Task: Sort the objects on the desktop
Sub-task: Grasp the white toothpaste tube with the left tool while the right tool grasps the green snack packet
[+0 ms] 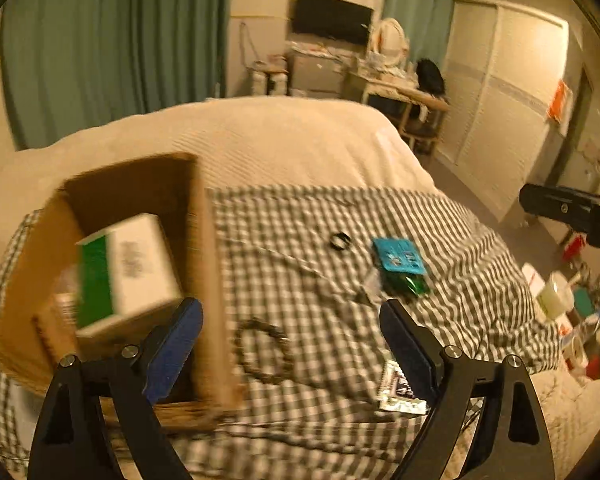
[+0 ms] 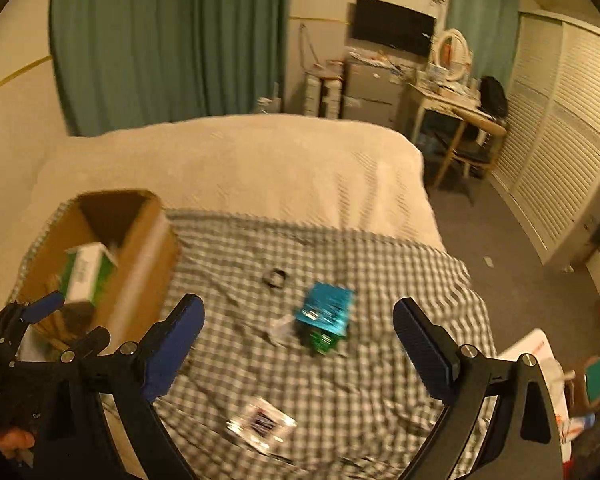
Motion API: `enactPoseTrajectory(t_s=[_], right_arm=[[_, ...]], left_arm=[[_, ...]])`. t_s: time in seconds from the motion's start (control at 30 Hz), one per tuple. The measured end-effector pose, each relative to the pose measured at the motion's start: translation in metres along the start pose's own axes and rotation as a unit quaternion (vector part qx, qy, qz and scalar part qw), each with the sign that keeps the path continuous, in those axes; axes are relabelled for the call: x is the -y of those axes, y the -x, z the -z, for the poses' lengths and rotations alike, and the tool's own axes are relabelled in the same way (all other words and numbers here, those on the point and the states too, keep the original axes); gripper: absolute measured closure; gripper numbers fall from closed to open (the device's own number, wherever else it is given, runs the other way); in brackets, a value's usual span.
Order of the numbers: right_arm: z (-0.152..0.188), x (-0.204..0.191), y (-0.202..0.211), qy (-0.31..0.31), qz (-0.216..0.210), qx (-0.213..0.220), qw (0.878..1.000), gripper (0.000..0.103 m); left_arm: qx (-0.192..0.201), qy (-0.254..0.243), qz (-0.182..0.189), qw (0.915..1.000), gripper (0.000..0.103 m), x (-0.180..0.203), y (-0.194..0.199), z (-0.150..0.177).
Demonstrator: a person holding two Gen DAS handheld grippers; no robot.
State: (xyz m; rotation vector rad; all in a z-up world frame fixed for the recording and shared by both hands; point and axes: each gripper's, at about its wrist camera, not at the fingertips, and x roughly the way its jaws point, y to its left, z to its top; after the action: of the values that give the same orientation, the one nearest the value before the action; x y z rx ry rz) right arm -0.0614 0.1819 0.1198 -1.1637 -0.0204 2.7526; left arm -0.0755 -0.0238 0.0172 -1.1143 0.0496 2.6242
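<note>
A brown cardboard box (image 1: pixel 204 264) stands on the checkered cloth (image 1: pixel 452 280) at the left, with a green and white carton (image 1: pixel 128 272) inside. My left gripper (image 1: pixel 290 322) is open and empty, its left finger over the box's near corner. On the cloth lie a blue packet (image 1: pixel 398 254) on a green item (image 1: pixel 410 284), a small black ring (image 1: pixel 339 241), a dark bracelet (image 1: pixel 264 350) and a white sachet (image 1: pixel 398 390). My right gripper (image 2: pixel 298 318) is open and empty above the blue packet (image 2: pixel 326 308). The box (image 2: pixel 140 272) and the sachet (image 2: pixel 262 426) show in the right wrist view too.
The cloth covers the near end of a bed with a cream blanket (image 1: pixel 260 136). Green curtains, a desk (image 2: pixel 452 108) and a white wardrobe stand behind. Clutter lies on the floor at the right (image 1: pixel 572 312).
</note>
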Motion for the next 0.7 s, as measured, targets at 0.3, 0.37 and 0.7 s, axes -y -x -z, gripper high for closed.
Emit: enactPoseTrajectory(t_s=[0.3,0.37,0.7], right_arm=[[0.056,0.073,-0.050,-0.057,0.038,-0.045,0.997,0.007],[0.067,0.079,-0.058,-0.048,0.046,-0.053,0.996,0.007],[0.067,0.104,-0.133,-0.023,0.019,-0.059,0.998,0.007]], left_arm=[[-0.037,-0.081,-0.015,0.9959,0.010,0.052,-0.103,0.014],[-0.041,-0.097,-0.019,0.9942,0.010,0.061,-0.129,0.012],[-0.052,-0.156,0.031,0.9858,0.010,0.082,-0.199,0.016]])
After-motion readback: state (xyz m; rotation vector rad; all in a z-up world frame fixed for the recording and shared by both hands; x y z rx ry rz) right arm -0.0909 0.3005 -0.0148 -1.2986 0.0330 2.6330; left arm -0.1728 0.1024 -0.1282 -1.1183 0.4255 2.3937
